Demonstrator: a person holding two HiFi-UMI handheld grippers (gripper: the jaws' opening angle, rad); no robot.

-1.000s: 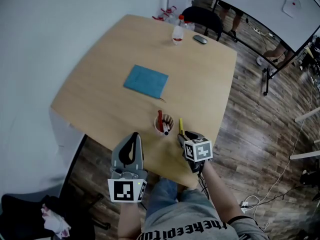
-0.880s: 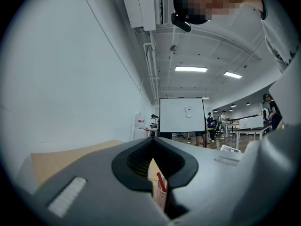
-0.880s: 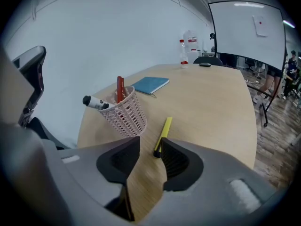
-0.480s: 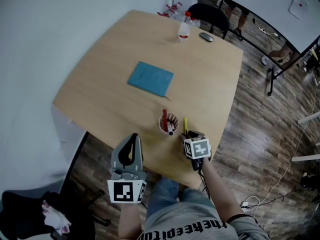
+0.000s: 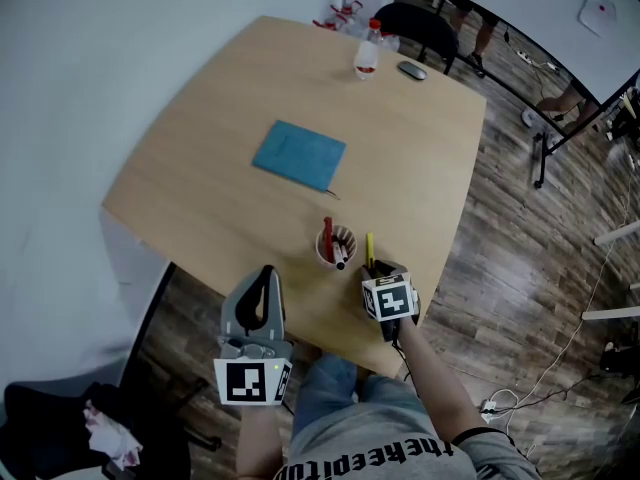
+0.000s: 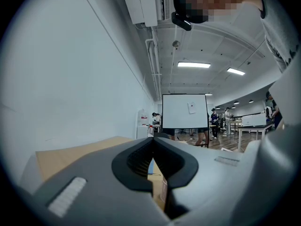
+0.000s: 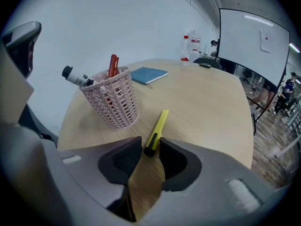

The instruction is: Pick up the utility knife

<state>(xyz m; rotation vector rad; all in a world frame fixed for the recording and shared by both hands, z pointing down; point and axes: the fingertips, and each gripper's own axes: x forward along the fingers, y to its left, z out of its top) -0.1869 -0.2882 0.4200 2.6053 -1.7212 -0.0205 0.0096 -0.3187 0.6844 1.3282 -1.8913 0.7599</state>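
Observation:
The utility knife (image 5: 369,250) is a slim yellow one with a black near end, lying flat on the wooden table (image 5: 200,188) just right of the pen basket. My right gripper (image 5: 377,267) tilts down over its near end. In the right gripper view the knife (image 7: 157,128) has its black end between the tips of my right gripper (image 7: 150,147). The jaws have just been closing but still stand open, with small gaps on both sides. My left gripper (image 5: 267,272) hovers off the table's near edge, shut and holding nothing; in its own view my left gripper (image 6: 153,140) has its tips meeting.
A pink lattice basket (image 5: 336,248) with red pens and a marker stands right beside the knife. A blue notebook (image 5: 299,155) lies mid-table. A water bottle (image 5: 367,53) and a mouse (image 5: 411,70) sit at the far edge. The table's right edge runs close to the knife.
My right gripper has sunk a little onto the knife's near end. The left gripper has stayed where it was.

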